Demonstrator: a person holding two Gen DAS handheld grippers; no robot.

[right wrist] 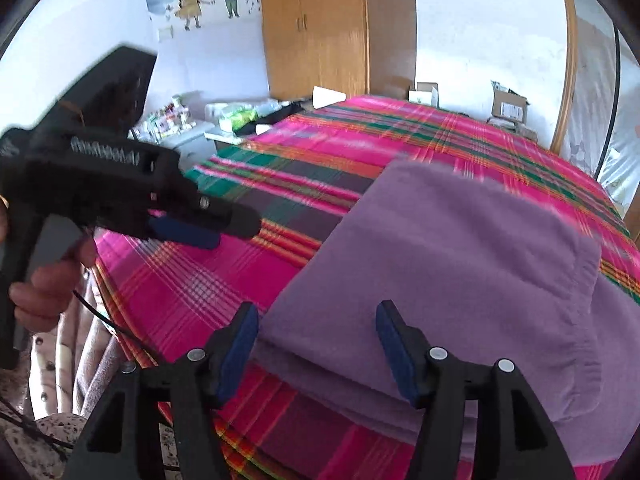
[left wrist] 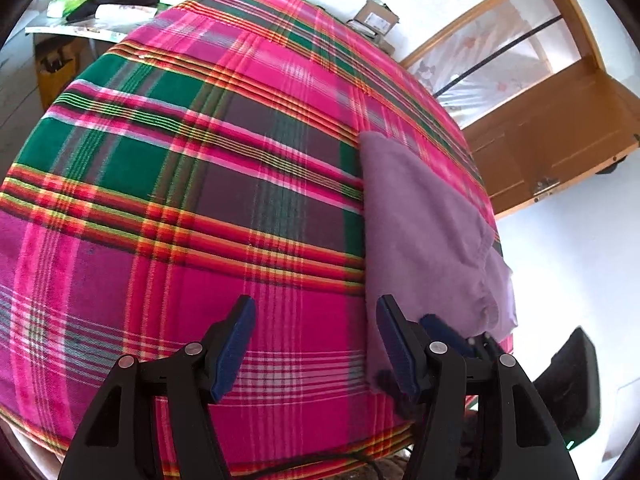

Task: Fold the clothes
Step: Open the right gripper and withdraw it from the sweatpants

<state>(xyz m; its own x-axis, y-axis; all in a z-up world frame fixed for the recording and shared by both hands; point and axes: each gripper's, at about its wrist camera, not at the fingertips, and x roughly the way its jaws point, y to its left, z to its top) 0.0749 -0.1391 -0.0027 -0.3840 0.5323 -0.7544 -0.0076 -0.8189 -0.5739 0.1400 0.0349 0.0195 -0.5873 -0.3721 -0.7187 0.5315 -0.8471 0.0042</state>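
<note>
Purple garment (right wrist: pixel 452 272): folded into a flat, layered rectangle, lying on the bed near its right edge, its near end close to the bed's front edge; a seamed hem runs along its right side.
Bed cover (left wrist: pixel 192 200): pink, green and orange plaid blanket, spread smooth over the whole bed; the rest of it is bare.
Left gripper (left wrist: pixel 316 344): jaws spread wide, holding nothing; it hangs over the bare plaid near the front edge, just left of the garment's left border. In the right wrist view it shows from the side (right wrist: pixel 192 236), gripped by a hand (right wrist: pixel 48 284).
Right gripper (right wrist: pixel 316 348): jaws spread wide, holding nothing, poised over the garment's near end; whether the pads touch the cloth cannot be told.
Wardrobe (right wrist: pixel 316 28): wooden, against the far wall beyond the bed.
Side table (right wrist: pixel 188 136): cluttered, at the bed's far left corner.
Cardboard boxes (right wrist: pixel 508 108): on the floor past the far edge.
</note>
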